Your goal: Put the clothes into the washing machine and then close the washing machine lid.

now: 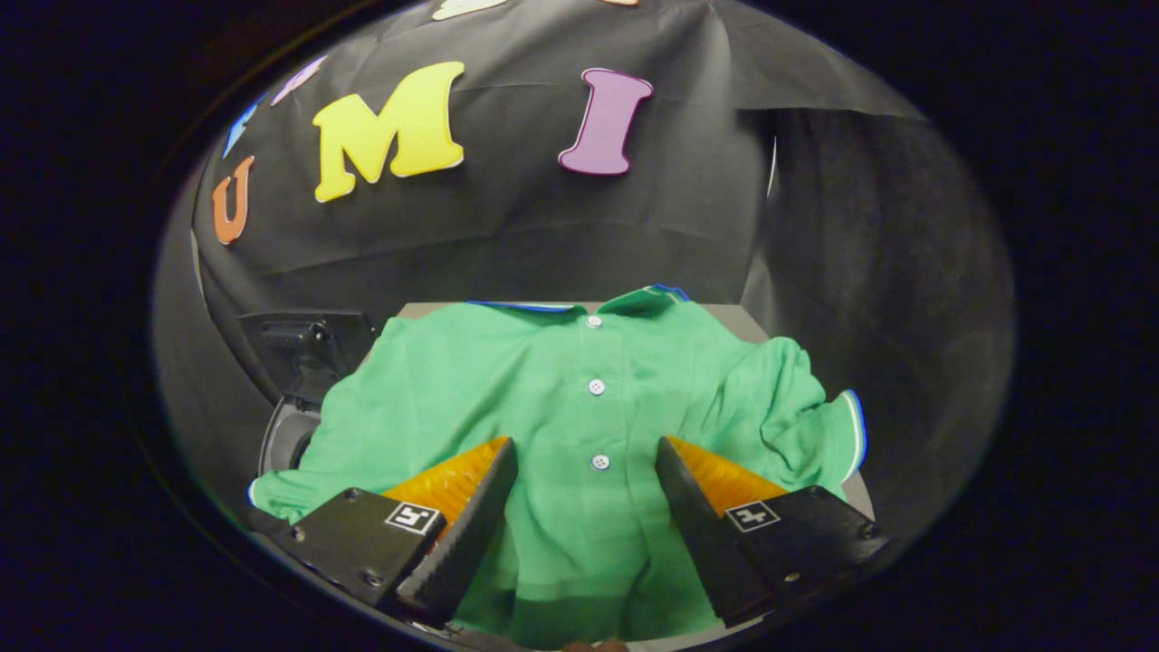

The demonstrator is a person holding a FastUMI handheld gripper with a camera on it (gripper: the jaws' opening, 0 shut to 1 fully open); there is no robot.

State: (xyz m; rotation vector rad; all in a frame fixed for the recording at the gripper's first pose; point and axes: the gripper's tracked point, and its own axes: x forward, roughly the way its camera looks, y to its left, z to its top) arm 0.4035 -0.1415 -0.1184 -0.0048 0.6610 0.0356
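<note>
1. The green polo shirt [579, 398] lies spread flat on the grey surface [738, 319], collar at 12 o'clock, so it is not in the machine yet.
2. The tool [587, 462] hangs over the shirt's lower front with its fingers wide apart, holding nothing; the button placket runs between them.
3. At 9 o'clock from the shirt sits a dark machine [303, 380], apparently the washing machine with its lid up.
4. Still to do, I judge: grasp, load, close the lid.

A staged recording booth: black cloth wall [561, 226] behind a small table [724, 317] with laundry.
</note>
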